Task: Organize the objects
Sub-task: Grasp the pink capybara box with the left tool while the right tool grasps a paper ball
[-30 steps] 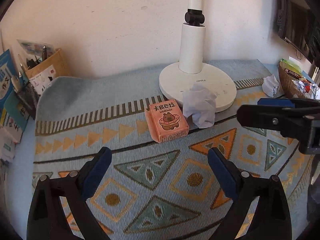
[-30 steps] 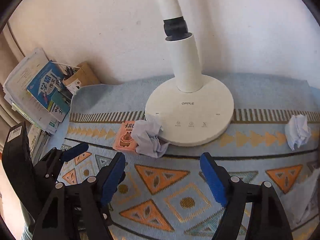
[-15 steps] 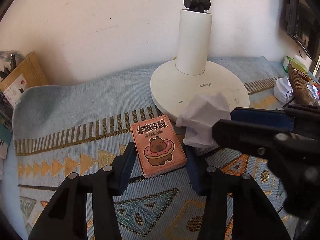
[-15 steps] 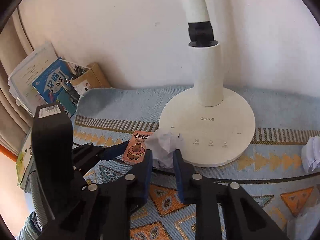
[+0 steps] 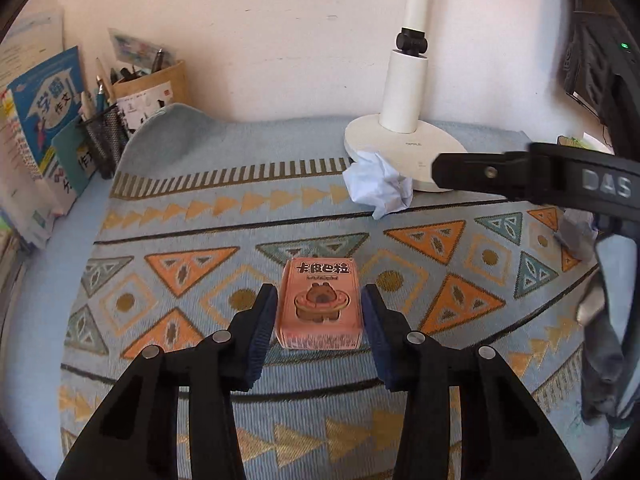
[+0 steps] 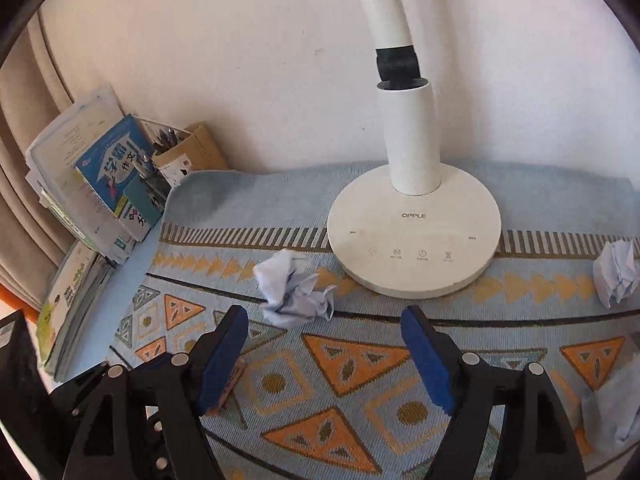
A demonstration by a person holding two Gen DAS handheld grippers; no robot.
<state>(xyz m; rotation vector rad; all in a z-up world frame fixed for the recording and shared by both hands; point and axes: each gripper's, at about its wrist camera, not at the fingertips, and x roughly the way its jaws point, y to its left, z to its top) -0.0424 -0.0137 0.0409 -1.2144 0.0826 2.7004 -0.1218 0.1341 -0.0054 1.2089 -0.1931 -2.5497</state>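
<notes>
A pink card box with a cartoon animal sits between the blue pads of my left gripper, whose jaws are closing and press on both its sides; I hold it over the patterned mat. A crumpled white paper lies on the mat beside the lamp base, just beyond my right gripper. The right jaws are opening, with nothing between them. A sliver of the pink box shows behind the right gripper's left finger.
Books and pen holders stand along the left wall. A second paper ball lies at the right of the mat. The right gripper's black body reaches in from the right of the left wrist view.
My left gripper closed around the pink box and drew it back from the lamp. The right gripper shut near the crumpled paper, then opened again; the paper now lies off the lamp base.
</notes>
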